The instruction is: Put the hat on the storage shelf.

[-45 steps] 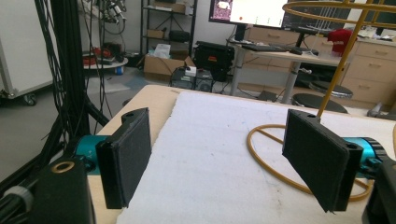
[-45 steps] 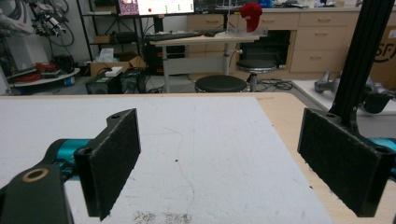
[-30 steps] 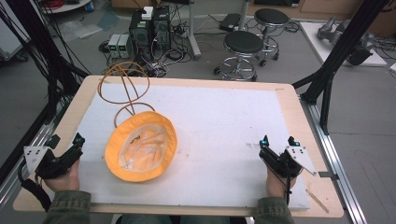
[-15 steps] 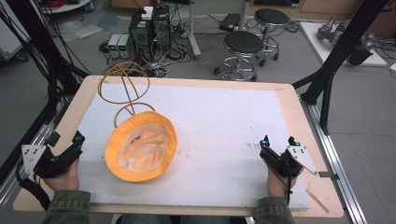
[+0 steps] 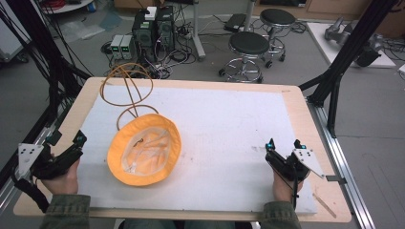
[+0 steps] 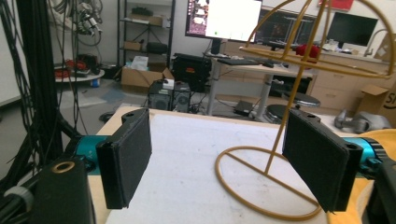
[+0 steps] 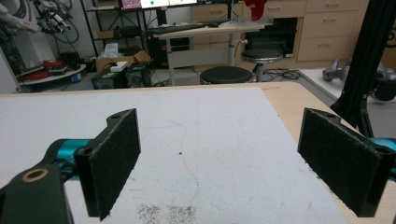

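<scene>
Orange hat [image 5: 144, 150] lying unmoved since earlier beside wire stand [image 5: 128, 90]; left gripper [image 5: 67, 151] and right gripper [image 5: 282, 153] both gaping wide, holding nothing.

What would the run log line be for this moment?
left tongs: open, empty | right tongs: open, empty | orange bucket hat: upside down on mat | wire hat stand: behind hat
</scene>
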Motion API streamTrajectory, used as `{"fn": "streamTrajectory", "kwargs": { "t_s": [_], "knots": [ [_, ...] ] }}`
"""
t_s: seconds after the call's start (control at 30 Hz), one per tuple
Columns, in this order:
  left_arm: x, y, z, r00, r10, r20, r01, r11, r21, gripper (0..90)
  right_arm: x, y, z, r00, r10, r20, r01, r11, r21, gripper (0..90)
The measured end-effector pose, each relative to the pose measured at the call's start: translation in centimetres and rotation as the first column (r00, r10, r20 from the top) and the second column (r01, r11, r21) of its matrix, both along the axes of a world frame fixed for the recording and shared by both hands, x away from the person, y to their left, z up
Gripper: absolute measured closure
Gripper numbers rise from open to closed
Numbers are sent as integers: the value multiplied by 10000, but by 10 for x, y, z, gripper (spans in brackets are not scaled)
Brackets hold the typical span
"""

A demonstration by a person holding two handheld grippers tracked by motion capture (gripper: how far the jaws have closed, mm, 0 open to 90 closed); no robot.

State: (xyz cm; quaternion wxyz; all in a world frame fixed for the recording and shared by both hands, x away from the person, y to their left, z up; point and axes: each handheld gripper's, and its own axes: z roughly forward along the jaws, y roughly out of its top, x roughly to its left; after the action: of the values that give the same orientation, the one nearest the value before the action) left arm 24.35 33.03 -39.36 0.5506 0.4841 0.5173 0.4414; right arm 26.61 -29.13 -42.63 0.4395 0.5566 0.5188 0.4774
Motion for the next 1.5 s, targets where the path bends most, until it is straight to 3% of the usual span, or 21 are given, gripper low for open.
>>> {"fn": "streamTrajectory", "kwargs": {
  "t_s": [0.37, 0.83, 1.1, 1.3, 1.37, 1.4, 1.5],
  "knots": [
    [-5, -17, 20, 9972, -649, 372, 647, 9979, 72, 242, 1, -1, -1, 10000, 11, -94, -10, 10000, 65, 118],
    [-16, -48, 41, 9836, -1474, 1039, 1456, 9890, 244, 241, 2, 0, -1, 9998, 20, -198, -19, 10000, 90, 118],
    [-18, -70, 45, 9737, -1985, 1122, 1951, 9799, 406, 241, 2, 0, -1, 9998, 3, -191, -2, 10000, 64, 118],
    [-18, -96, 42, 9656, -2379, 1046, 2335, 9709, 532, 241, 2, 0, -1, 9997, -82, -209, 83, 9999, 84, 118],
    [-14, -111, 38, 9583, -2736, 820, 2681, 9607, 721, 241, 3, -1, -2, 9996, -98, -248, 100, 9999, 76, 118],
    [-14, -111, 38, 9583, -2736, 820, 2681, 9607, 721, 241, 3, -1, -2, 9996, -103, -265, 106, 9999, 99, 119],
    [-11, -124, 36, 9498, -3050, 703, 2986, 9503, 881, 241, 2, -1, -2, 9998, -66, -205, 68, 9999, 94, 118]
  ]
}}
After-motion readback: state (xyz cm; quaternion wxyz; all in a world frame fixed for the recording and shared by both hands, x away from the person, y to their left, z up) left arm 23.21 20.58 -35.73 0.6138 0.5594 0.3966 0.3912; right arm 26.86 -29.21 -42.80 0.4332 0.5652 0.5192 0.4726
